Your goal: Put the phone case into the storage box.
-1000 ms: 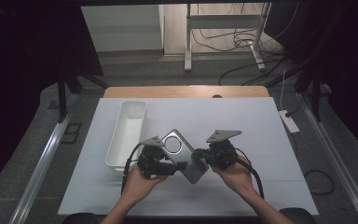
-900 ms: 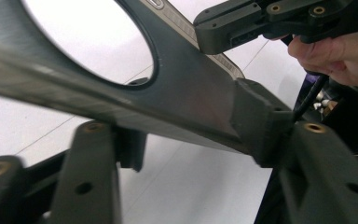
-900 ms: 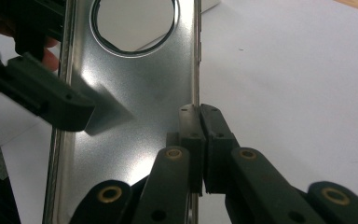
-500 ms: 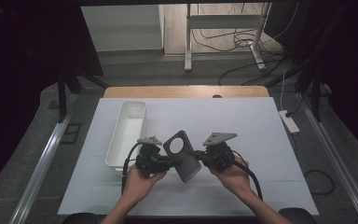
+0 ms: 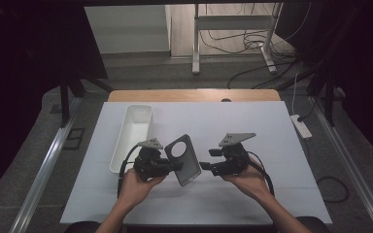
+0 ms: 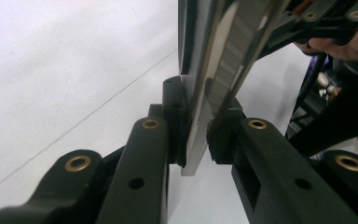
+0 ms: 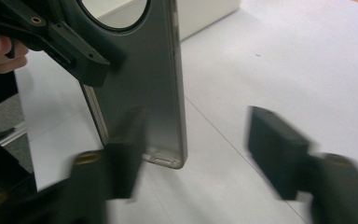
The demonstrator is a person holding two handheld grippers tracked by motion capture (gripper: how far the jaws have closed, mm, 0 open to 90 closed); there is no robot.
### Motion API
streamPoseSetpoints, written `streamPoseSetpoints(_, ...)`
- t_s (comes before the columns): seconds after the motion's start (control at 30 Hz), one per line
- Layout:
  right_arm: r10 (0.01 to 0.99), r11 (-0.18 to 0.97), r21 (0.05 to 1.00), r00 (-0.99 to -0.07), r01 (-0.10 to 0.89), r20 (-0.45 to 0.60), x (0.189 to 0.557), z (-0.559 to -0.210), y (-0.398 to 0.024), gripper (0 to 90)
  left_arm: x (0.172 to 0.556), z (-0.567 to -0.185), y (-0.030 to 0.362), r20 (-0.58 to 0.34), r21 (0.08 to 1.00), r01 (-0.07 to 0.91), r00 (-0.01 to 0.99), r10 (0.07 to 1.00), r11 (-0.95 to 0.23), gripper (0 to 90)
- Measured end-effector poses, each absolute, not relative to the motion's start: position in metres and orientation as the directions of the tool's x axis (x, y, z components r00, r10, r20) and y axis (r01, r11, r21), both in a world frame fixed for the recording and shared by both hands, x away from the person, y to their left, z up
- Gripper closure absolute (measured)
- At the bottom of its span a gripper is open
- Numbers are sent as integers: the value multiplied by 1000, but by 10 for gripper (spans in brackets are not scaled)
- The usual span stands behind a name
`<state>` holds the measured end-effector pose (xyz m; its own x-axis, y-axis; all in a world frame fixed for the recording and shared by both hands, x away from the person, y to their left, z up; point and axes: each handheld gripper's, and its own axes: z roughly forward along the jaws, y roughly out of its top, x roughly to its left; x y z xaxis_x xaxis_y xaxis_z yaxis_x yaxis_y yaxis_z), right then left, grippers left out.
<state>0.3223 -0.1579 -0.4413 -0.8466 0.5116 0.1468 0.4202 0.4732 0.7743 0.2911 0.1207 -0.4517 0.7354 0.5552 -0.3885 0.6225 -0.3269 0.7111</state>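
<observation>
- Two hand-held grippers over a white table (image 5: 272, 126); one grey phone case (image 5: 184, 160) passing between them, lifted clear of the tabletop at centre, near side.
- Left gripper (image 5: 175, 166): jaws clamped on the left edge of the phone case, pads pressing both faces, as the left gripper view shows (image 6: 200, 126). It now carries the case alone.
- Right gripper (image 5: 205, 166): jaws have just been opening and stand apart; in the right gripper view the case's lower corner (image 7: 165, 154) sits just ahead of the gap, touched by neither pad.
- Step in hand, by judgement: a hand-over to the left, with the right letting go.
- Next move, by judgement: the right should back off to the right without clipping the case; the left must keep its thin edge-grip from twisting.
- One white tray (image 5: 133, 133): far left, apart from both grippers.
- Pose: both forearms enter from the near edge, hands level, grippers pointing inward at each other; the case stands on edge, tilted, with its round cut-out uppermost.
</observation>
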Motion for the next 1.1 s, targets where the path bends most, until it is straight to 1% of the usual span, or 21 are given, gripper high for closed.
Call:
streamPoseSetpoints(0.03,512,473,774,-847,420,147,322,-441,-158,319,291,-451,122,-377,713,613,744,552,-339,793)
streamPoseSetpoints(0.13,510,492,770,-851,406,123,323,-443,-156,111,290,-449,124,-352,720,592,762,543,-363,792)
streamPoseSetpoints(0.17,509,494,764,-851,415,133,323,-444,-155,84,290,-449,124,-349,719,587,768,537,-372,792)
streamPoseSetpoints(0.23,500,495,758,-853,425,151,323,-444,-154,65,290,-449,124,-336,722,574,779,529,-387,792)
streamPoseSetpoints(0.37,485,504,758,-862,414,148,321,-445,-152,70,289,-447,123,-325,727,551,802,500,-411,792)
streamPoseSetpoints(0.5,448,513,766,-882,387,145,319,-443,-152,157,286,-444,119,-318,740,519,830,457,-427,792)
streamPoseSetpoints(0.53,431,519,768,-891,375,144,318,-442,-151,199,285,-443,118,-318,743,511,838,444,-432,792)
streamPoseSetpoints(0.6,410,534,768,-903,353,130,316,-442,-150,233,284,-442,116,-312,749,494,851,422,-442,792)
streamPoseSetpoints(0.67,380,556,763,-917,329,118,314,-443,-147,309,282,-441,113,-311,752,481,862,400,-451,792)
streamPoseSetpoints(0.73,361,571,757,-925,319,118,312,-444,-145,345,281,-441,110,-308,756,466,873,378,-461,792)
streamPoseSetpoints(0.77,346,582,751,-931,311,117,311,-444,-144,384,280,-441,109,-310,756,463,876,369,-463,792)
streamPoseSetpoints(0.8,325,592,748,-938,302,121,310,-445,-143,400,280,-441,108,-310,758,456,881,357,-466,791)
streamPoseSetpoints(0.83,325,592,748,-938,302,121,310,-445,-143,400,280,-441,108,-310,758,456,881,357,-466,791)
streamPoseSetpoints(0.87,311,600,745,-943,290,117,308,-445,-141,483,280,-440,107,-310,758,453,883,351,-470,791)
streamPoseSetpoints(0.9,311,600,745,-943,290,117,308,-445,-141,483,279,-440,106,-308,758,451,885,350,-472,791)
streamPoseSetpoints(0.93,299,602,743,-946,290,127,308,-445,-141,521,280,-441,106,-304,758,449,885,353,-473,791)
streamPoseSetpoints(0.97,280,609,740,-950,286,137,306,-445,-140,620,280,-442,106,-305,755,453,883,357,-473,791)
streamPoseSetpoints(1.0,271,616,736,-953,280,136,306,-445,-139,653,280,-442,106,-299,754,452,882,363,-476,791)
streamPoseSetpoints(1.03,271,616,736,-953,280,136,306,-445,-139,653,280,-442,106,-299,754,452,882,363,-476,791)
streamPoseSetpoints(1.07,271,626,730,-954,275,127,306,-445,-139,678,280,-443,107,-287,750,454,879,382,-481,791)
streamPoseSetpoints(1.1,260,633,723,-956,277,138,306,-445,-140,731,280,-444,108,-283,749,456,876,391,-480,792)
